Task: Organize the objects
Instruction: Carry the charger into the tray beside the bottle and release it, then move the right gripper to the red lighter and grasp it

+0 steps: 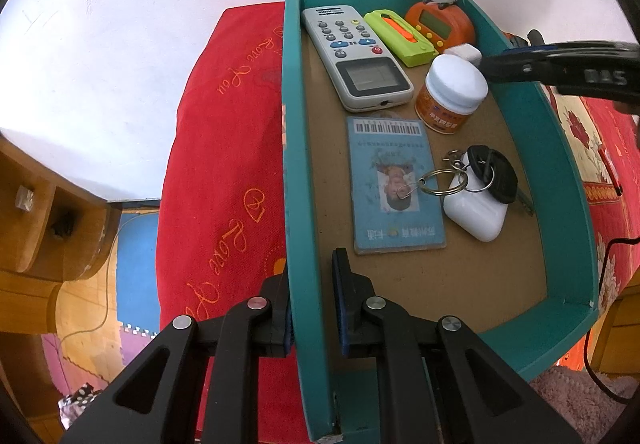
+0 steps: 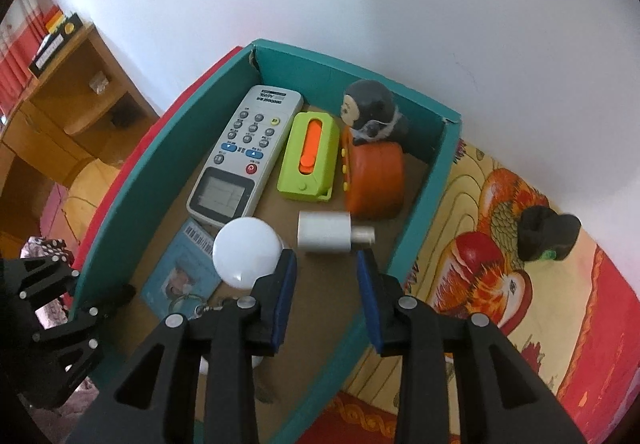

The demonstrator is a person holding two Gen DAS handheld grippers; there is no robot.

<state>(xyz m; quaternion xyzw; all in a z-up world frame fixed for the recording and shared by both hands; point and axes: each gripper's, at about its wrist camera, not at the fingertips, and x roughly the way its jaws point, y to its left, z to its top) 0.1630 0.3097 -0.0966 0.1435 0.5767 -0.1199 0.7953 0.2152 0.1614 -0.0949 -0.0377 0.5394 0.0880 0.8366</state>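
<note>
While my left gripper (image 1: 310, 296) pinches the teal box (image 1: 576, 204) wall, my right gripper (image 2: 326, 272) hangs spread just short of the white charger (image 2: 324, 232) inside; lifting carelessly could clip the white-capped jar (image 2: 246, 248)

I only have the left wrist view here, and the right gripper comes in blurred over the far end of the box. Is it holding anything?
Observer: No. In the right wrist view the right gripper is open with nothing between its pads. The white charger lies just beyond its tips.
Operator: Is the charger standing or lying?
Observer: Lying on its side on the floor of the box, with its plug end toward the right wall.
Operator: Anything outside the box on that side?
Observer: A black object lies on the bedspread right of the box. I cannot tell what it is.
</note>
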